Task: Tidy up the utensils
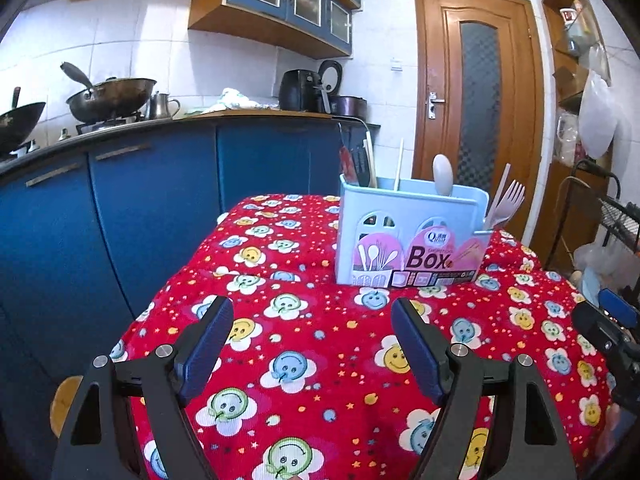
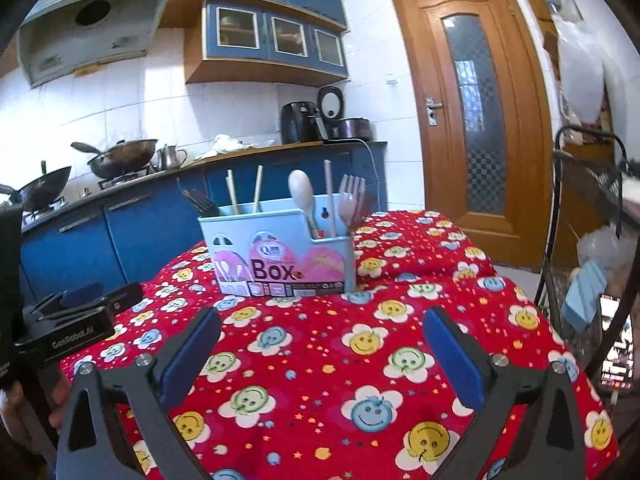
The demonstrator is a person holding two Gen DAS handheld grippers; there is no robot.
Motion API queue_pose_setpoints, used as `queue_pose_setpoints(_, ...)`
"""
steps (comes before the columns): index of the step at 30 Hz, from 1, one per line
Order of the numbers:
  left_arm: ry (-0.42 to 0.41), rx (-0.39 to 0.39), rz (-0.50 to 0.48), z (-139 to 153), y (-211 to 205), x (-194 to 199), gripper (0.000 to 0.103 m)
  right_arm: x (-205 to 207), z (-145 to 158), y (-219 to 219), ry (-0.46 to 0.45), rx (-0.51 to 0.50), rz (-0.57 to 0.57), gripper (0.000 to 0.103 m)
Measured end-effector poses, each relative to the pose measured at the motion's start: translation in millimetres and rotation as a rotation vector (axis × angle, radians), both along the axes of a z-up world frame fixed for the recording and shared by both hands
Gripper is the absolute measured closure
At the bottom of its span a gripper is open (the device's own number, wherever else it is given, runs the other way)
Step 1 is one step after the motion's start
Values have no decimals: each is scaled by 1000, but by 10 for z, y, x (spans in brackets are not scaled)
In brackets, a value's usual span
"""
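Note:
A light blue utensil box (image 1: pixel 408 236) labelled "Box" stands upright on the red smiley tablecloth (image 1: pixel 320 344). It holds a white spoon (image 1: pixel 443 174), pink forks (image 1: pixel 508 204), chopsticks (image 1: pixel 398 164) and a dark spatula (image 1: pixel 354 162). The box also shows in the right wrist view (image 2: pixel 280 252), with the spoon (image 2: pixel 304 196) and forks (image 2: pixel 350 200). My left gripper (image 1: pixel 312 308) is open and empty, short of the box. My right gripper (image 2: pixel 322 322) is open and empty, also short of the box.
Blue kitchen cabinets (image 1: pixel 140 200) with woks on the stove (image 1: pixel 112 96) stand to the left. A wooden door (image 1: pixel 476 100) is behind the table. A wire rack (image 2: pixel 592 240) with bags stands at the right. The other gripper's body (image 2: pixel 68 320) sits at the table's left edge.

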State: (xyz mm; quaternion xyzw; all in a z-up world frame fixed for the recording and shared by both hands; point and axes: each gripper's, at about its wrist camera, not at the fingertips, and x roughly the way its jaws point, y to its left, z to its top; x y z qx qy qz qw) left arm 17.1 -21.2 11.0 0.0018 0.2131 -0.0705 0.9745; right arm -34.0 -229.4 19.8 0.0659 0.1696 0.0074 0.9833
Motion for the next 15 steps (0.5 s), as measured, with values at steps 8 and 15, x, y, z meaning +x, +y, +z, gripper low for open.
queue_pose_setpoints(8,14,-28,1,-34,39,20,21,5,-63,-23,-2,2,-14,0)
queue_pose_setpoints(15,6,-17,8,-37,20,2,21,7,-72,-40,2,19,-15,0)
